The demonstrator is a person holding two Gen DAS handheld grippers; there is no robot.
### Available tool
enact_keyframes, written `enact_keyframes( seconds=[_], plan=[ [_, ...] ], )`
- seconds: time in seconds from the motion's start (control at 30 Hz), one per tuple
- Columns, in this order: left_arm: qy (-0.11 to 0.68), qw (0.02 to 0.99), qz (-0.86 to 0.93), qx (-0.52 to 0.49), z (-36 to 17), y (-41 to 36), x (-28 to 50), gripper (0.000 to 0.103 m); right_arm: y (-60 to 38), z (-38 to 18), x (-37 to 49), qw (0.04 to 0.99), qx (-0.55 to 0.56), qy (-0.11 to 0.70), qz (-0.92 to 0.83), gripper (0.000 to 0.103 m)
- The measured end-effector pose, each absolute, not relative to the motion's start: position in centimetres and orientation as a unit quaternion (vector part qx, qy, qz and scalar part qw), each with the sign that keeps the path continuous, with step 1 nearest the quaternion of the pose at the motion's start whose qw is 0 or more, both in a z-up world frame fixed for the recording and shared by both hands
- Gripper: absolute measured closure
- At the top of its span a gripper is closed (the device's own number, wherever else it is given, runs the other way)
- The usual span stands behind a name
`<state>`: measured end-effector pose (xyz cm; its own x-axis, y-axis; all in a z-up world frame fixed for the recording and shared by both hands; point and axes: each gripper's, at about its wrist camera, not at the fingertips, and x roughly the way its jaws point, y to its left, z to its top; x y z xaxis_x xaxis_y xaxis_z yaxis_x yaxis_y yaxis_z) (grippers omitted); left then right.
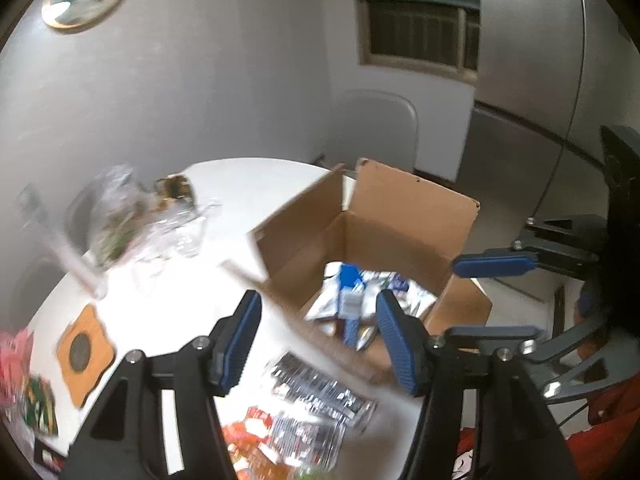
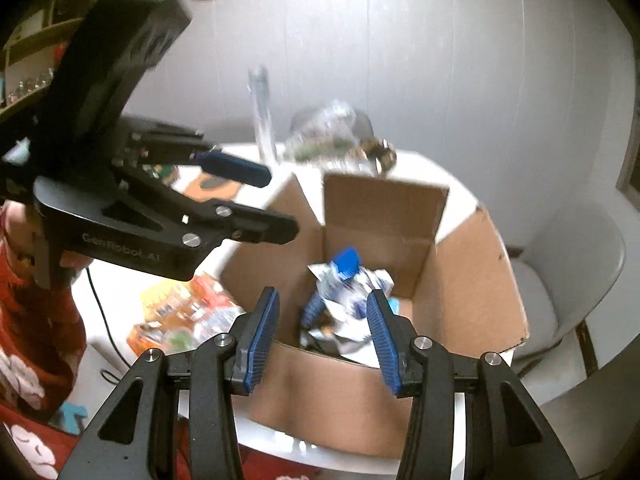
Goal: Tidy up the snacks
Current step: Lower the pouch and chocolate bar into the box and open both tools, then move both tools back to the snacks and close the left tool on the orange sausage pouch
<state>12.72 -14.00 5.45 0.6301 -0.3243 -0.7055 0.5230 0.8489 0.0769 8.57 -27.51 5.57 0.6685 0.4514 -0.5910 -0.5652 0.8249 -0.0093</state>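
— Blue-padded fingers fill the foreground: the left gripper point(image 1: 318, 338) hangs wide open over the table point(image 1: 256, 196), holding nothing.

— And the other?

— Same for the right gripper point(image 2: 322, 334): jaws spread wide, empty, poised above the open box point(image 2: 472, 280).

— Where are the snacks?

— Some packets point(image 2: 352, 296) already lie inside the box. More packs point(image 1: 316, 392) sit loose on the table just beside it, near the left gripper.

— What could go wrong?

— Both grippers crowd the box, so I'd guess they could knock together, or catch a flap point(image 1: 296, 224) and shove the box toward the table edge.
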Motion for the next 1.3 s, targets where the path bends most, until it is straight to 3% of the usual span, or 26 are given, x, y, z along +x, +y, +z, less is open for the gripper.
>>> enact_keyframes(
  seconds=[0.13,0.3,0.57,0.8,1.3],
  plan=[
    [0.33,0.915,-0.193,0.124,5.9,-9.6,9.2,0.033,-24.1,6.5,5.2,0.905,-0.104,0.267,0.316,0.062],
    [0.321,0.931,-0.142,0.101,3.7,-3.9,5.4,0.029,-19.2,5.0,3.4,0.881,-0.111,0.274,0.37,0.062],
    [0.361,0.927,-0.091,0.039,-4.8,2.9,2.6,0.029,-13.6,-3.9,4.7,0.84,-0.129,0.324,0.415,0.057],
    [0.413,0.905,-0.103,-0.022,-11.7,4.2,1.8,0.029,-12.4,-10.8,6.5,0.838,-0.145,0.338,0.403,0.057],
    [0.425,0.901,-0.08,-0.018,-13.2,2.7,1.9,0.029,-12.7,-11.7,6.9,0.848,-0.132,0.314,0.405,0.06]
  ],
)
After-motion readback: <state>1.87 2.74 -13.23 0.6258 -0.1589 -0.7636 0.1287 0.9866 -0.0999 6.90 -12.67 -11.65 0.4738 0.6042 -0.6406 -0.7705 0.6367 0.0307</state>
